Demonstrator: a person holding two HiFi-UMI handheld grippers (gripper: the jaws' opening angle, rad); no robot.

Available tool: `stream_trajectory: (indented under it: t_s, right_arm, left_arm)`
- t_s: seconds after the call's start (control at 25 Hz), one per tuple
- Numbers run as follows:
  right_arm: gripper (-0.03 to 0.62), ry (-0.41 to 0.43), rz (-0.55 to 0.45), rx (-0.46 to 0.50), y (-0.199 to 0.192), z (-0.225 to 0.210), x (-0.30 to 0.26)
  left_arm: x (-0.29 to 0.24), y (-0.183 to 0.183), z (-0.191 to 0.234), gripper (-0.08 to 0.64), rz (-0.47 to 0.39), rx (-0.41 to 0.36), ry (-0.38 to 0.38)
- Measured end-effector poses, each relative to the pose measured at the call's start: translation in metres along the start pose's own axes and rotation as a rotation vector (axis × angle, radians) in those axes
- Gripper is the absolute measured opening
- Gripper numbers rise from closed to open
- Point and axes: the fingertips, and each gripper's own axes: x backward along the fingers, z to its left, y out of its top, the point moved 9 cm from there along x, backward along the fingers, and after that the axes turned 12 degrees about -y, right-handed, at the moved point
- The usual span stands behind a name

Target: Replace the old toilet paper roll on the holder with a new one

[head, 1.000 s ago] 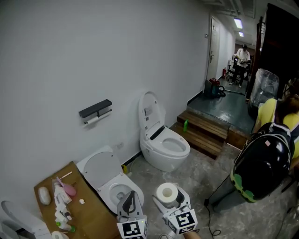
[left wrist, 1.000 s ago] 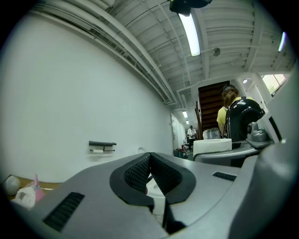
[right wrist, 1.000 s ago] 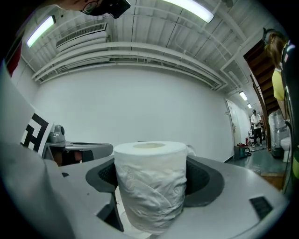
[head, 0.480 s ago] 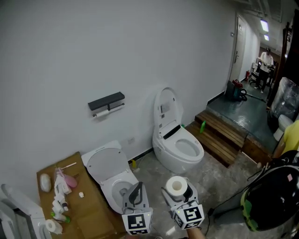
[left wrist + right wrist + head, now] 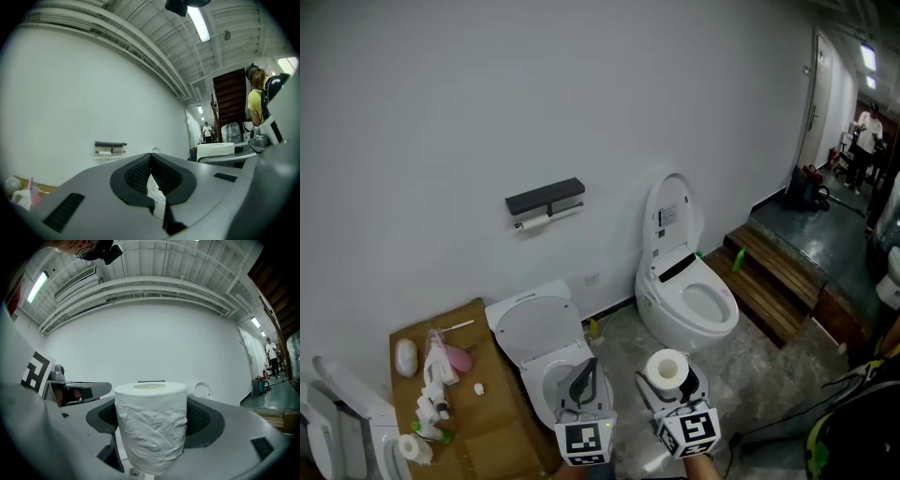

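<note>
A dark holder (image 5: 546, 198) is fixed to the white wall, and the old, nearly bare roll (image 5: 532, 223) hangs on its bar; the holder (image 5: 110, 145) also shows far off in the left gripper view. My right gripper (image 5: 668, 386) is shut on a new white toilet paper roll (image 5: 667, 371), held upright with its core up; that roll (image 5: 151, 426) fills the right gripper view. My left gripper (image 5: 584, 384) is beside it, shut with nothing between its jaws. Both hang low in the head view, well short of the wall.
Two white toilets stand by the wall, one (image 5: 546, 353) right under my grippers, one (image 5: 686, 292) to the right with its lid up. A wooden board (image 5: 487, 422) with toiletries lies at left. Wooden steps (image 5: 775, 278) lie right. People stand in the far corridor.
Both grippers and the head view have travelled left along the room; the holder has slid rightward and nearer the picture's middle. The new roll stays in the right gripper.
</note>
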Motion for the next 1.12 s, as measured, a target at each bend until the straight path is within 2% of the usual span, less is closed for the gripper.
stream_trajectory:
  t_s: [0.12,0.28,0.76,1.12]
  right_arm:
    - [0.382,0.004,0.018,0.013,0.004,0.003,-0.03]
    - [0.382,0.037,-0.012,0.019,0.002,0.013,-0.082]
    - [0.382,0.176,0.006,0.042,0.013,0.081,-0.243]
    - [0.382,0.226,0.002,0.039,0.019,0.112,-0.321]
  left_arm:
    - [-0.021,-0.001,0.022,0.015,-0.011,0.006,0.01]
    - [-0.047,-0.002,0.062,0.015,-0.023,-0.003,0.04]
    - [-0.107,-0.002,0.204,0.015,-0.019,0.012,0.181]
    - [-0.137,0.0,0.271,0.015,-0.026,0.029,0.235]
